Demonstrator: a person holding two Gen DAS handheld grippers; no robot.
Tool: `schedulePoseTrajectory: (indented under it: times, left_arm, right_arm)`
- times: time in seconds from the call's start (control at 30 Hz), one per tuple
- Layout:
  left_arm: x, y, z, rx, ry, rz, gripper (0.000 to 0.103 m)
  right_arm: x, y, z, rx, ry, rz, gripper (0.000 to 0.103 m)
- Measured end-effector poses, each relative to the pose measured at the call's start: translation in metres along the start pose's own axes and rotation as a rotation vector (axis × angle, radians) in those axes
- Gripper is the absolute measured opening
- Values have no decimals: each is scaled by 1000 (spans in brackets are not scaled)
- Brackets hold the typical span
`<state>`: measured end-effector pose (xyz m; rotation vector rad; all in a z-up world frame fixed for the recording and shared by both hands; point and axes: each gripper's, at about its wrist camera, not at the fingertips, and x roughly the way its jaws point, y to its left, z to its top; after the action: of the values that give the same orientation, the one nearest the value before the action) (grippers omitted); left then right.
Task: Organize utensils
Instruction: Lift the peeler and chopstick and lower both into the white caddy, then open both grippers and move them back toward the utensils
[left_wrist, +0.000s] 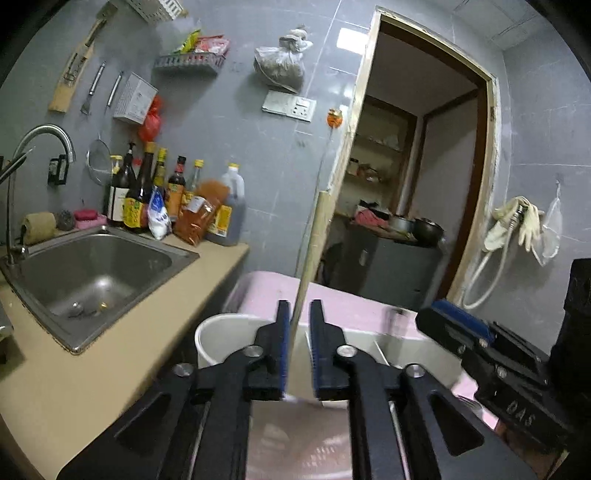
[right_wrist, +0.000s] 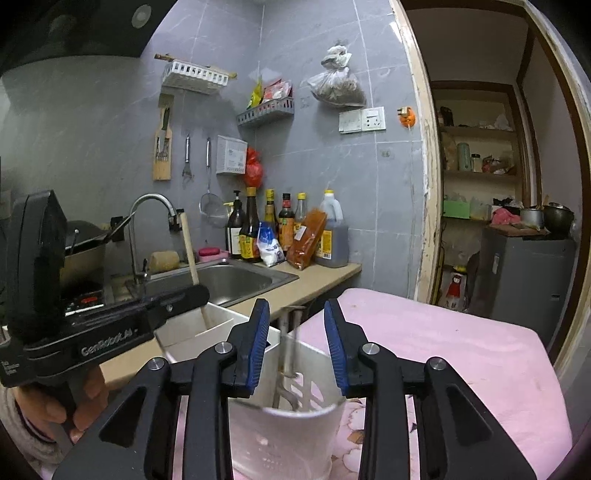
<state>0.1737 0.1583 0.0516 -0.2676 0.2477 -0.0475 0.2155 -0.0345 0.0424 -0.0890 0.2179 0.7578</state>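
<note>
On the left, the sink (left_wrist: 96, 273) sits in the tan desk (left_wrist: 92, 369), with bottles (right_wrist: 280, 229) along the back edge by the wall.

Next comes the left hand-held gripper (left_wrist: 300, 350). Its two blue pads stand close on either side of a long wooden stick (left_wrist: 312, 251), but I cannot tell if they squeeze it or only stand beside it. The stick is the handle of a utensil. It stands almost straight up, leaning a little to the right at the top. Its long way runs from the white holder (right_wrist: 207, 328) below up toward the doorway. The bottom end goes down into the holder, at the near edge of the desk beside the pink cloth (right_wrist: 443, 343).

The stick looks light, stiff and smooth, so it could slip. I think a good place to hold it is low down, near the pads.

Further right, the right hand-held gripper (right_wrist: 297, 347) is spread wide and holds nothing. Under it is a second white holder (right_wrist: 288, 424) on the pink cloth, with a metal utensil (right_wrist: 290, 347) standing upright inside, blurry.
</note>
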Motion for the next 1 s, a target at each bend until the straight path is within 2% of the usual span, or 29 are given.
schedulePoseTrajectory:
  times: [0.03,0.07,0.1,0.13,0.23,0.27,0.37,0.47,0.53,0.77,1.0]
  left_arm:
    - [-4,-2,0,-3,1,-1,36]
    - [-8,-4,0,-10,-4,-9,44]
    - [-14,-5,1,-23,-17,-26,53]
    - [-20,-8,2,-35,-27,-38,55]
    - [-34,-21,8,-23,-23,-33,62]
    - [-38,-27,10,-10,-27,-24,64]
    - [-50,-48,10,35,-49,-2,78]
    - [-58,-65,7,62,-68,-1,86]
    - [-61,-75,4,74,-75,-10,90]
    - [-68,-107,-5,84,-44,-77,93]
    - [-53,-147,-29,158,107,-154,93]
  right_arm:
    - [-3,-1,1,6,-3,-6,31]
    - [-9,-4,4,17,-9,-18,33]
    - [-17,-8,6,32,-14,-31,41]
    - [-22,-11,8,41,-18,-41,54]
    - [-45,-23,13,61,-33,-87,69]
    - [-54,-26,14,61,-34,-103,71]
    - [-80,-38,16,66,-42,-153,83]
    - [-105,-47,16,66,-48,-204,101]
    - [-123,-53,15,64,-56,-239,103]
    - [-167,-69,9,49,-58,-320,103]
    - [-193,-93,-13,48,25,-388,103]
